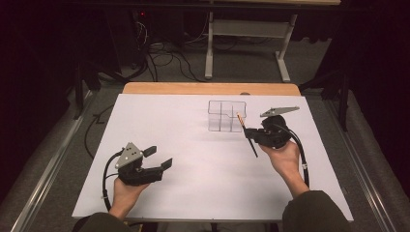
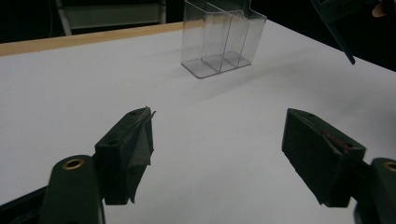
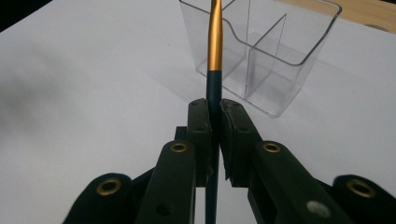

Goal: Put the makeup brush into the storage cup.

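A clear plastic organiser point(image 1: 226, 116) with several compartments stands on the white sheet toward the far middle; it also appears as the clear organiser point(image 2: 223, 38) and the clear organiser point(image 3: 275, 51). My right gripper point(image 1: 249, 131) is shut on a thin dark pen with a gold upper section point(image 3: 214, 44), held upright and slightly tilted just right of the organiser; the pen point(image 1: 247, 136) has an orange tip. Down at the near left, my left gripper point(image 1: 159, 157) rests open with nothing between its fingers point(image 2: 128, 149).
The white sheet point(image 1: 203, 164) covers a wooden table point(image 1: 208, 88) whose far edge shows. Beyond it are a metal desk frame point(image 1: 246, 43) and cables on the grey floor. A metal rail point(image 1: 48, 164) runs along the left side.
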Action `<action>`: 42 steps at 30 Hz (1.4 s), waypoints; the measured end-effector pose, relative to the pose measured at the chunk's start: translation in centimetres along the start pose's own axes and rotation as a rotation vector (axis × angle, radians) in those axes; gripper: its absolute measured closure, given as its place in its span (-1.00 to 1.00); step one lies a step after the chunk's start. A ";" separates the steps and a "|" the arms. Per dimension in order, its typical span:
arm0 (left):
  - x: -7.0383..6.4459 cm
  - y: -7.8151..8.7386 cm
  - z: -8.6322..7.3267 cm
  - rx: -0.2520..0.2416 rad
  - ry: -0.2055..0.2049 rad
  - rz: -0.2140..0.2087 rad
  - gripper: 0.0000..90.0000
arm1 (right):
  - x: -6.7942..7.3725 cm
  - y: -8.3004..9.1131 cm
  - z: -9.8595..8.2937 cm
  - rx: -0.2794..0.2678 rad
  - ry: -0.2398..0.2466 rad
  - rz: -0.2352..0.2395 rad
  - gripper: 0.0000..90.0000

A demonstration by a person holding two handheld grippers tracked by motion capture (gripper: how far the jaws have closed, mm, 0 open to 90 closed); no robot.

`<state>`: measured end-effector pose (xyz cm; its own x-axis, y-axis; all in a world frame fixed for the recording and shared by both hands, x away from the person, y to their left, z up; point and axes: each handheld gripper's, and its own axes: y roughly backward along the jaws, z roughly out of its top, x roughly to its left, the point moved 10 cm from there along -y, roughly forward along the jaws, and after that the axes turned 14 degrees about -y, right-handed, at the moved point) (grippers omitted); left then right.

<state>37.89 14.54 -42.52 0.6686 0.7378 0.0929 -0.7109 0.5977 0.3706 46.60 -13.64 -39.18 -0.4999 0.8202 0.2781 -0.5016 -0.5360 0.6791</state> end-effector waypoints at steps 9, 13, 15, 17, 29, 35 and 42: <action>0.0 0.0 0.0 0.003 -0.003 -0.001 -0.44 | 0.2 0.1 0.9 -0.031 0.009 0.008 0.88; 0.0 0.0 0.0 0.003 -0.002 -0.001 -0.44 | 0.4 0.0 0.9 -0.030 0.005 0.016 0.88; 0.0 -0.1 0.0 0.003 -0.001 -0.002 -0.44 | 0.3 0.0 1.0 -0.031 0.010 0.018 0.88; 0.0 -0.1 0.0 0.003 -0.004 -0.002 -0.44 | 0.2 0.0 1.1 -0.037 0.007 0.016 0.88; 0.0 -0.1 0.0 0.005 -0.005 -0.002 -0.44 | -0.1 0.2 1.9 -0.064 0.004 0.012 0.88; 0.0 0.0 -0.1 0.007 -0.007 -0.001 -0.44 | -0.1 0.2 2.2 -0.065 -0.003 0.010 0.88; 0.0 -0.1 -0.1 0.009 -0.010 -0.002 -0.44 | 0.1 0.4 3.0 -0.080 0.006 0.011 0.88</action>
<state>37.92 14.50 -42.63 0.6725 0.7332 0.1010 -0.7074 0.5967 0.3788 48.46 -13.15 -36.89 -0.5094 0.8133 0.2811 -0.5507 -0.5591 0.6197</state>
